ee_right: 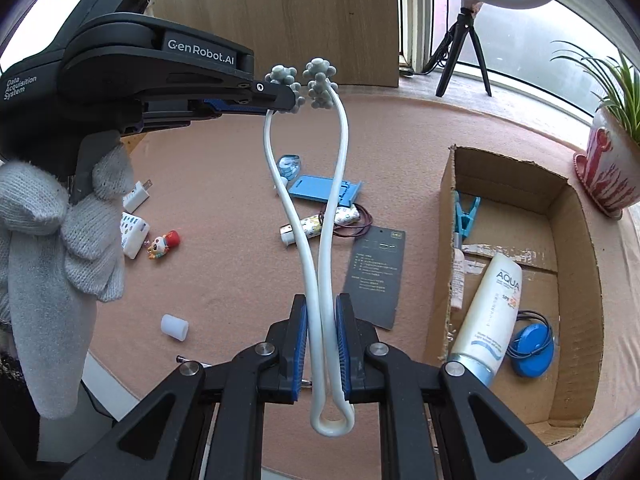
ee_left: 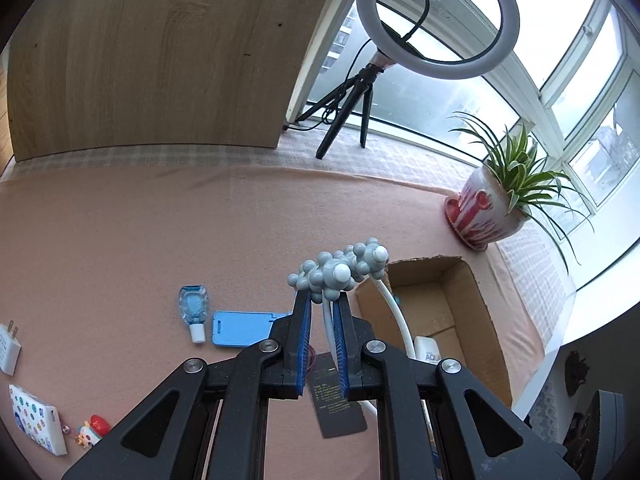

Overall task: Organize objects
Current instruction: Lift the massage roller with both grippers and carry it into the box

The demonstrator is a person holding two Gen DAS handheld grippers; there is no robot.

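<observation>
Gloved hand [ee_right: 60, 232] at 9 o'clock is cut off. Left gripper [ee_right: 290, 100] clamps one of two knobby heads of the white massager [ee_right: 316, 248]; right gripper [ee_right: 323, 332] pinches both its arms, loop end hidden behind. One cardboard box [ee_right: 448, 208] at 3 o'clock, one sunscreen tube [ee_right: 490, 312] inside.

A home: potted plant [ee_left: 508, 184] and ring light [ee_left: 438, 20] by the window [ee_left: 580, 92].

Both wrist views look steeply down, sharing the cardboard box [ee_left: 424, 304].
</observation>
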